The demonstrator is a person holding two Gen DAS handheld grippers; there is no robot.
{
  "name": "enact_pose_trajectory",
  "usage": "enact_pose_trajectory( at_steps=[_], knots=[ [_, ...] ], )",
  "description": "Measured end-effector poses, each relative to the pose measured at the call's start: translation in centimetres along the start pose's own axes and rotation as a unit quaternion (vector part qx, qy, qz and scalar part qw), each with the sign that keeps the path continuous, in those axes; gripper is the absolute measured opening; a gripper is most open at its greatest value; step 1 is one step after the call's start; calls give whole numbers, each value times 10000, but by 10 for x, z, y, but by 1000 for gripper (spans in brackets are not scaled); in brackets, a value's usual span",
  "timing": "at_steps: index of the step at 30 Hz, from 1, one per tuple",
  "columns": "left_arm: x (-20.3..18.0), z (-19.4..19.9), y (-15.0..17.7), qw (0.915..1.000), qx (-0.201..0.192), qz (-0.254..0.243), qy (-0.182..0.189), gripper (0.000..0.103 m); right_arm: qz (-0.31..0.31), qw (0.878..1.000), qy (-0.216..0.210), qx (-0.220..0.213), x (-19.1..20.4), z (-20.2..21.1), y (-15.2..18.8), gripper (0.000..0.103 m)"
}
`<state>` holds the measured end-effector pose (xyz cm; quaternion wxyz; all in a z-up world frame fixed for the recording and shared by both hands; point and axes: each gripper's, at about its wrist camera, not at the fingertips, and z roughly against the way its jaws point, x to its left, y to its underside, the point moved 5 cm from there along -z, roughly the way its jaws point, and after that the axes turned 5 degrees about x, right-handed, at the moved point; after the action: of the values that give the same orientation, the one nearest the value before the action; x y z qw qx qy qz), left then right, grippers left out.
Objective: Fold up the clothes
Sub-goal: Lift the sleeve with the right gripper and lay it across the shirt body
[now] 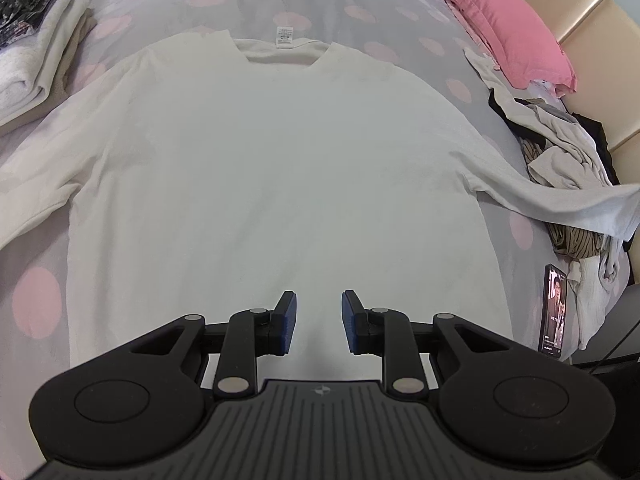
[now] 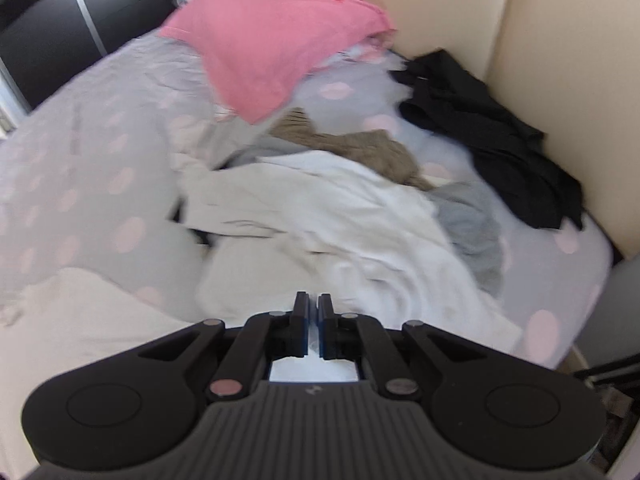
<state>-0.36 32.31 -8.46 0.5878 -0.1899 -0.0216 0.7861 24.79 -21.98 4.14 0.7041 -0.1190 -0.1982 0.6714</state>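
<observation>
A white long-sleeved shirt (image 1: 272,168) lies spread flat on the bed, collar and label at the far end. My left gripper (image 1: 319,322) hovers open over its near hem, with nothing between the blue pads. The shirt's right sleeve (image 1: 560,200) stretches out to the right and lifts off the bed over a heap of clothes. In the right wrist view, my right gripper (image 2: 313,326) is shut with only a thin slit between the pads. Pale cloth (image 2: 248,284) runs up to and under it, which appears to be that sleeve.
A heap of unfolded clothes (image 2: 360,208) lies by the cream headboard (image 2: 560,40), with a black garment (image 2: 500,132) and a pink pillow (image 2: 272,40) behind. Folded clothes (image 1: 36,52) are stacked at the far left. A lit phone (image 1: 555,312) stands at the bed's right edge.
</observation>
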Motion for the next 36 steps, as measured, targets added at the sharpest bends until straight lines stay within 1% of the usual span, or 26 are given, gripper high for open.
enact_pose_trajectory(
  at_steps=[4,6,8,11,14,17,21,25,27,28,30,31,33,34,35,36],
  knots=[
    [-11,2,-10,9999,-88,-141,47,22,551,9960,-703,-13,78,18,9,5],
    [-16,6,-13,9996,-157,-250,27,22,817,9903,-1122,56,124,23,18,5],
    [-20,10,-17,9991,-233,-341,-2,22,1126,9835,-1409,154,170,25,32,5],
    [-20,16,-20,9986,-318,-426,-28,22,1568,9707,-1785,365,238,24,58,5],
    [-16,20,-21,9981,-374,-484,-69,22,1885,9563,-2140,646,294,19,87,5],
    [-8,23,-22,9977,-406,-513,-147,22,2144,9421,-2406,929,341,8,115,5],
    [10,25,-21,9980,-430,-426,-183,22,2391,9227,-2710,1342,396,-15,150,5],
    [23,22,-19,9983,-414,-395,-98,22,2644,9093,-2737,1683,442,-45,184,5],
    [29,20,-18,9985,-403,-376,-56,22,2737,9048,-2719,1803,459,-62,199,5],
    [30,17,-19,9986,-390,-354,-31,25,2794,9041,-2666,1827,466,-70,206,6],
    [33,11,-20,9989,-362,-309,19,28,2876,9047,-2529,1867,475,-86,217,10],
    [34,8,-20,9990,-348,-287,44,30,2858,9049,-2503,1916,476,-93,220,11],
    [37,2,-21,9992,-320,-242,93,33,2794,9066,-2463,1983,475,-103,221,13],
    [39,-1,-22,9992,-309,-220,120,38,2774,9079,-2433,1987,472,-105,219,15],
    [39,-5,-24,9992,-311,-199,145,40,2779,9098,-2394,1941,468,-106,216,20],
    [39,-9,-27,9992,-320,-174,144,42,2795,9119,-2353,1869,463,-106,211,22]
  ],
)
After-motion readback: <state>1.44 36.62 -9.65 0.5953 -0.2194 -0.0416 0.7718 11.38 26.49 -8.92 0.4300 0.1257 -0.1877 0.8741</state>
